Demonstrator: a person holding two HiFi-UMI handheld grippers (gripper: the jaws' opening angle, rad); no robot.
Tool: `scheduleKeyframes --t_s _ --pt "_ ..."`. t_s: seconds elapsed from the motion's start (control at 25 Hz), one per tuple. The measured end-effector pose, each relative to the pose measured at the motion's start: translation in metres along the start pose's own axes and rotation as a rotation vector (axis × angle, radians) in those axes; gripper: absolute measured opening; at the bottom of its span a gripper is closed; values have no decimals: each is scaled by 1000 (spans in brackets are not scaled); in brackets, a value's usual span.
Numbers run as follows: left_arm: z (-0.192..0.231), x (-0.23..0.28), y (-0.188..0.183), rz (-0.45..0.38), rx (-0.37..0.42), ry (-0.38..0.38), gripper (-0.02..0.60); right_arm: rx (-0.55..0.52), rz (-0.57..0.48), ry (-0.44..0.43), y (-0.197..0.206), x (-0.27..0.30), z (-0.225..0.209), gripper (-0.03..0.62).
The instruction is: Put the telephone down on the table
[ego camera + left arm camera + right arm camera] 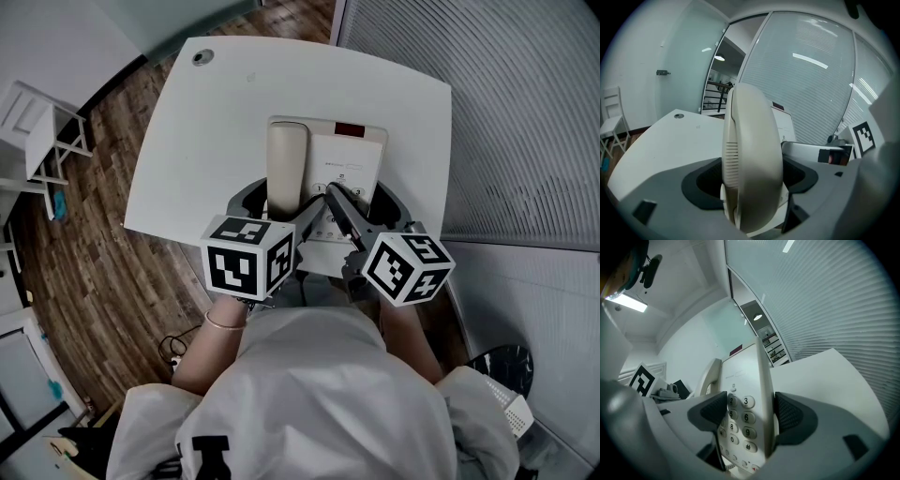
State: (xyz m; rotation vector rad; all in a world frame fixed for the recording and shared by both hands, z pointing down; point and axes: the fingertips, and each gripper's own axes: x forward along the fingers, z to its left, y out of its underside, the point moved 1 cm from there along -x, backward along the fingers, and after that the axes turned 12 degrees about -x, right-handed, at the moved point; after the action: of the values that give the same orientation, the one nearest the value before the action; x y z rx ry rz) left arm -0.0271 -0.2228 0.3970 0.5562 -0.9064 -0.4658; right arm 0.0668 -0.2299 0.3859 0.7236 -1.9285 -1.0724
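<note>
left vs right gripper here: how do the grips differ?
The left gripper is clamped across the cream handset; the right gripper is clamped on the phone base. The left gripper's jaws press the handset's two sides; the right gripper has one jaw on the keypad. Both are shut on the same telephone.

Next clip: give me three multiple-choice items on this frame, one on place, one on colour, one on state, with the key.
1. Which part of the cream plastic desk telephone does the left hand-held gripper grip?
A. its curved cream handset
B. its cord
C. its display

2. The rounded table top is
A. black
B. white
C. wood-brown

3. The right hand-held gripper is
A. open, off the telephone
B. shut on the telephone's keypad side
C. shut on the handset

Key: 1 A, the handset fills its jaws; 2 B, the head view shows it white; 3 B, its pads press that side from front and back.
</note>
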Motion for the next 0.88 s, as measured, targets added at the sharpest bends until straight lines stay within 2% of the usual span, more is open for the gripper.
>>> scheduleKeyframes --t_s 0.88 --pt "8 13 8 46 -17 -5 359 42 35 16 14 8 -9 319"
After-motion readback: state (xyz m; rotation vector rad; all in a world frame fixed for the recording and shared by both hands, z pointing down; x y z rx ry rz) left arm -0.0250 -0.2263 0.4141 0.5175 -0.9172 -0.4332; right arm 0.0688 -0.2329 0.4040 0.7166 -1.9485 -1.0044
